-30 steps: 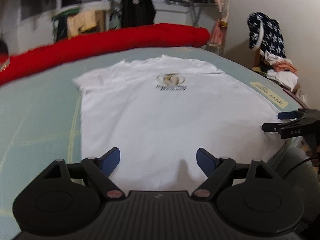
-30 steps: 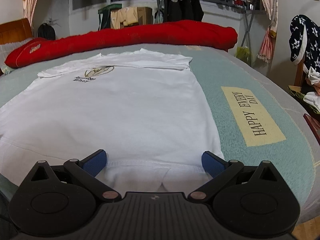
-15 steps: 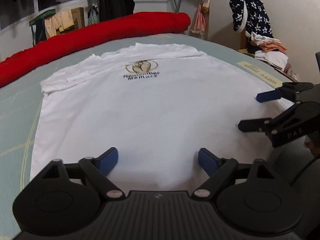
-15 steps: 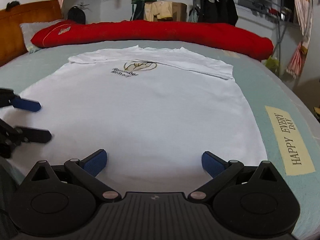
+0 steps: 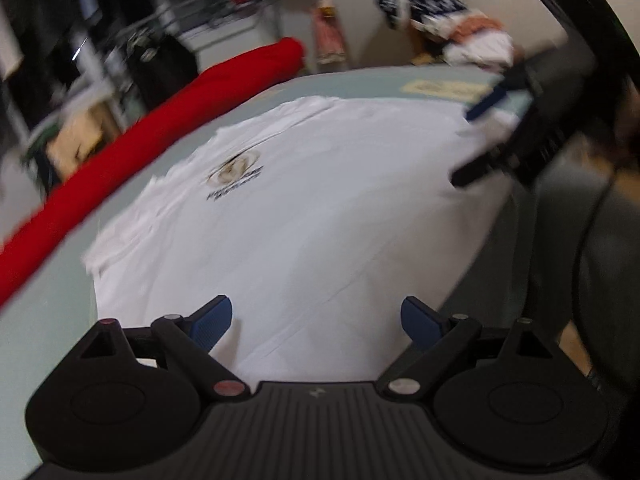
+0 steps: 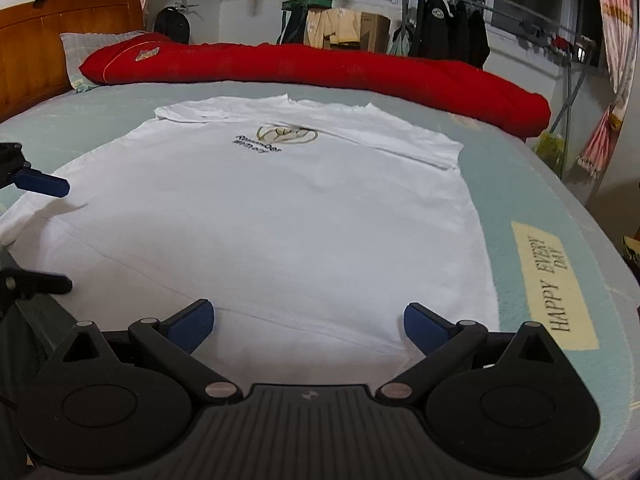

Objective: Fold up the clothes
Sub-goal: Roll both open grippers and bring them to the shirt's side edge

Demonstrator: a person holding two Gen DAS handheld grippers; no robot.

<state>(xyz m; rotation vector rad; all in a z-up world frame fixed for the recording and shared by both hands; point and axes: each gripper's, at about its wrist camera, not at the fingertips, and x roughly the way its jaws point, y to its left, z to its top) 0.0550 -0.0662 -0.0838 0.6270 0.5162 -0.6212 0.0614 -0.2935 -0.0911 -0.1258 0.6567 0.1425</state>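
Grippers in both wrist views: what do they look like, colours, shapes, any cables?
Both match. The left gripper and right gripper have matte black bodies with a ribbed centre plate bearing a small logo, two round discs, angular black linkages with metal pivot pins, and blue ribbed pads on the fingers. A black cable curves near the right gripper.

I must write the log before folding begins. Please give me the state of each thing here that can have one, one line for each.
White T-shirt: spread flat on the bed, print up, not yet folded.
Left gripper: open, nothing held, over the shirt's hem.
Right gripper: open, nothing held, over the hem.
Red quilt: rolled up along the bed's far edge.
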